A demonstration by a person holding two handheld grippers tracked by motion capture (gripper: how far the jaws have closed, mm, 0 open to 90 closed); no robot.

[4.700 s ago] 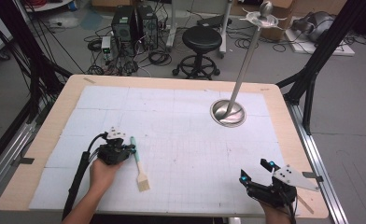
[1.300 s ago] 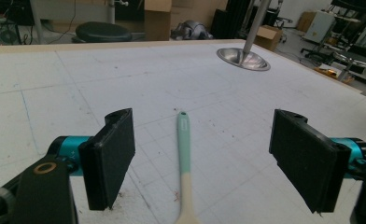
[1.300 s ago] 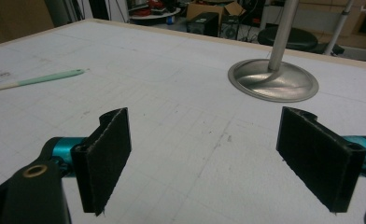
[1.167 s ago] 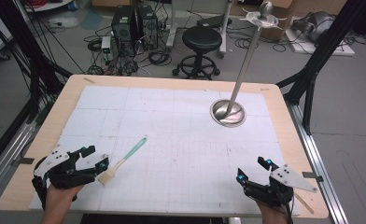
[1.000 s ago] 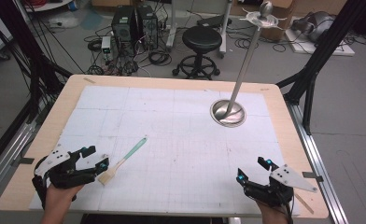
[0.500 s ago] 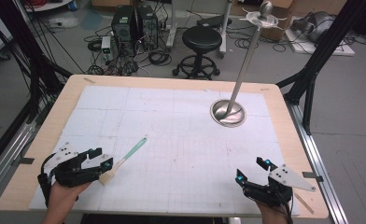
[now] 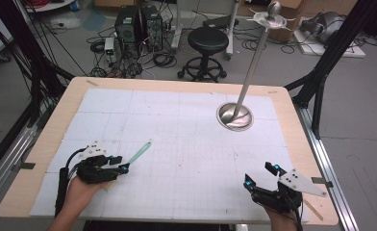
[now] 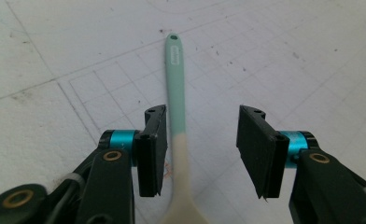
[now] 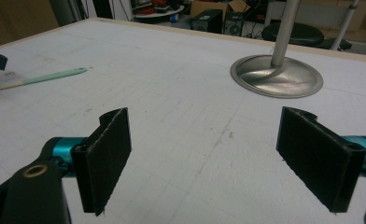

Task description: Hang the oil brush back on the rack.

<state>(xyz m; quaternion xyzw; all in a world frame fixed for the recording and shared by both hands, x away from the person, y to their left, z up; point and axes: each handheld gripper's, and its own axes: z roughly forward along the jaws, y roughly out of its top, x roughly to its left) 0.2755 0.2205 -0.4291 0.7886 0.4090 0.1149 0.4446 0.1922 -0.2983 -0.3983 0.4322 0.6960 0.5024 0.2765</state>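
Note:
A spatula (image 7: 139, 153) with a mint-green handle and a cream head lies flat on the white gridded mat at the front left. My left gripper (image 7: 121, 168) reaches over its head end. In the left gripper view the spatula (image 8: 176, 93) runs up between the jaws, close to the left pad (image 8: 151, 151) and well apart from the right one. The jaws have just been closing and stand half apart, not pressing on it. At the front right my right gripper (image 7: 261, 175) rests wide open with nothing between its pads (image 9: 109, 154). The spatula (image 9: 50, 77) appears far left there.
A metal stand with a round base (image 7: 234, 116) and a tall pole rises at the back right of the mat. The wooden table edge (image 7: 177, 85) frames the mat. A black stool (image 7: 207, 41) and computer gear stand on the floor behind.
My left gripper has slid right along the table onto the spatula's head end, and its jaws have narrowed. The spatula and the right gripper have stayed where they were over the last second.

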